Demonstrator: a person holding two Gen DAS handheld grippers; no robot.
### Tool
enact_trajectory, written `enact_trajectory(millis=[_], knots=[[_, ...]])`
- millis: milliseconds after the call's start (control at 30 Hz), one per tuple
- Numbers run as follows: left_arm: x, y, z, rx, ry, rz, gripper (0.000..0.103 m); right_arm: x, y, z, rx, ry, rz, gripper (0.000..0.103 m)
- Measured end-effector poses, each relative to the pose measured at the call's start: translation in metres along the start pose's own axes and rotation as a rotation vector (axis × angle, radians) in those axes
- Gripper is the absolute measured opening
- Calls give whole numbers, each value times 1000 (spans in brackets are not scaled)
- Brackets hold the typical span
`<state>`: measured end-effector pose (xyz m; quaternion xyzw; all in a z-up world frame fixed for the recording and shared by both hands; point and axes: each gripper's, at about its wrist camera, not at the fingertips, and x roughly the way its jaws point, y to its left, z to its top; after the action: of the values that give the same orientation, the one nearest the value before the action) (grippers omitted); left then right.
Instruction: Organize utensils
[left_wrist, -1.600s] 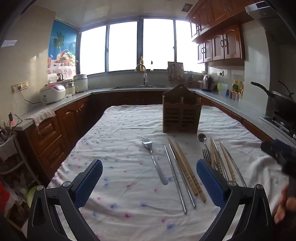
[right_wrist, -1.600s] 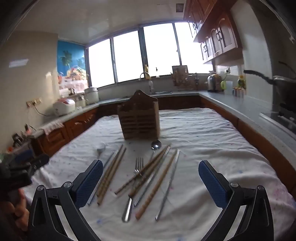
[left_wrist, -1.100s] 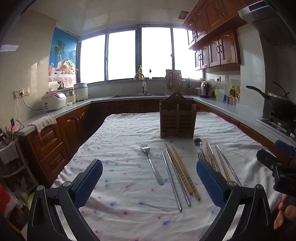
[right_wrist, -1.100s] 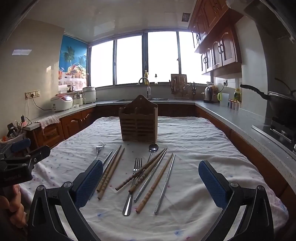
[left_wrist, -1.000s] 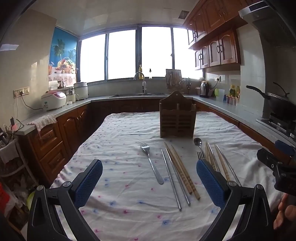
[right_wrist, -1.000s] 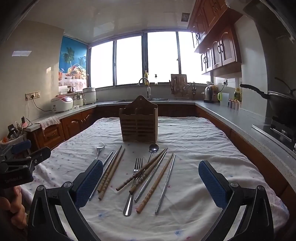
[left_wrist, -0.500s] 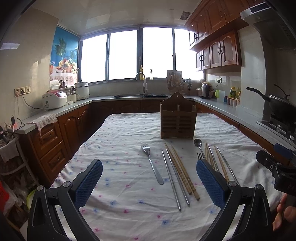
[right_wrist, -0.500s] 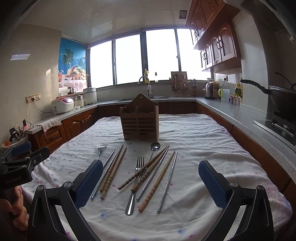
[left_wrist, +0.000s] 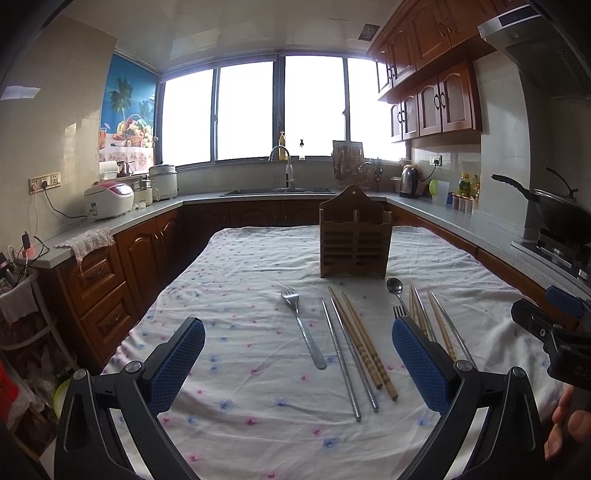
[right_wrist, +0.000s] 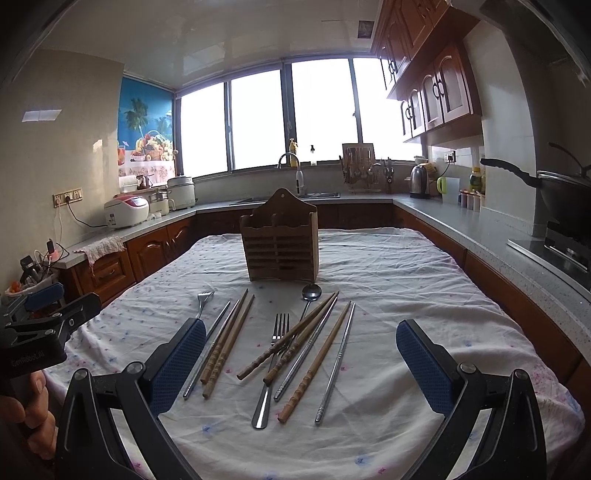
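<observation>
Both grippers, left gripper (left_wrist: 297, 363) and right gripper (right_wrist: 301, 363), I hold spread wide and empty near the chopsticks (right_wrist: 227, 341), ready to load the far wooden holder (right_wrist: 279, 240).

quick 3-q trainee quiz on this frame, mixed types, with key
1. True or false: the wooden holder already contains utensils.
2. How many forks lie on the tablecloth? A) one B) two C) three
3. Fill in: the left gripper and right gripper are both ____.

Key: 1 false, none show in it. 2 B: one fork apart at left, another fork among the chopsticks. 3 open.
</observation>
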<state>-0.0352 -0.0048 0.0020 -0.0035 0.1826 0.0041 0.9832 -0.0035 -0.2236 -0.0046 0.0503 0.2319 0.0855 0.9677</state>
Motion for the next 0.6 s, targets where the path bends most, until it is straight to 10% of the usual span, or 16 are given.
enact_trajectory(millis=[600], knots=[[4,1,1,0,4,-4,102,-1,0,1,4,-3,0,103]])
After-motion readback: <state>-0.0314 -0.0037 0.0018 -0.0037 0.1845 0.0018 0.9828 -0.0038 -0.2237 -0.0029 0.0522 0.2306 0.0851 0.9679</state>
